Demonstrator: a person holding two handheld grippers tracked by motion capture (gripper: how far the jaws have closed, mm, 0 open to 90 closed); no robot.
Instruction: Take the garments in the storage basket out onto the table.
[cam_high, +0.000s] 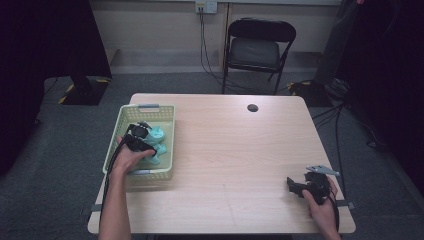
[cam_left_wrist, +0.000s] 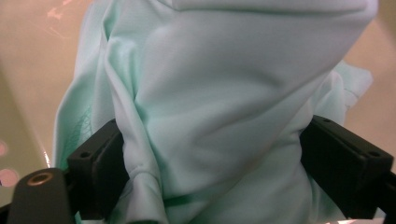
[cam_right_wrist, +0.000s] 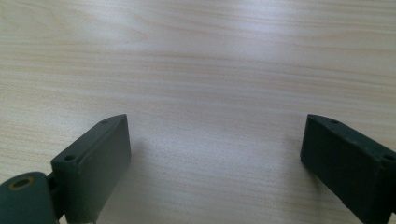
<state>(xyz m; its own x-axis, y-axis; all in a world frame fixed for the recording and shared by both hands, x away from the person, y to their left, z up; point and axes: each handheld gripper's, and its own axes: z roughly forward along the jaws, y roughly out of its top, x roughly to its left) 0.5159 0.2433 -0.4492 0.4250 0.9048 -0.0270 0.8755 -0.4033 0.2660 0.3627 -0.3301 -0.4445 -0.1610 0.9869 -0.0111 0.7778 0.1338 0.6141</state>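
A mint-green cloth (cam_high: 159, 136) lies bunched in a pale green plastic basket (cam_high: 122, 117) at the table's left. My left gripper (cam_high: 143, 131) reaches into the basket from the near side, right at the cloth. In the left gripper view the cloth (cam_left_wrist: 210, 93) fills the gap of that gripper (cam_left_wrist: 212, 168), and its folds touch both jaws, which stand wide apart. Near the table's front right corner, my right gripper (cam_high: 294, 185) rests low over bare wood, pointing left. Its jaws (cam_right_wrist: 215, 163) are wide open with nothing between them.
The wooden table (cam_high: 235, 150) has a round dark cable hole (cam_high: 252, 107) at the back. A black folding chair (cam_high: 256, 50) stands behind it. Cables run across the floor at the right. Dark curtains hang at both sides.
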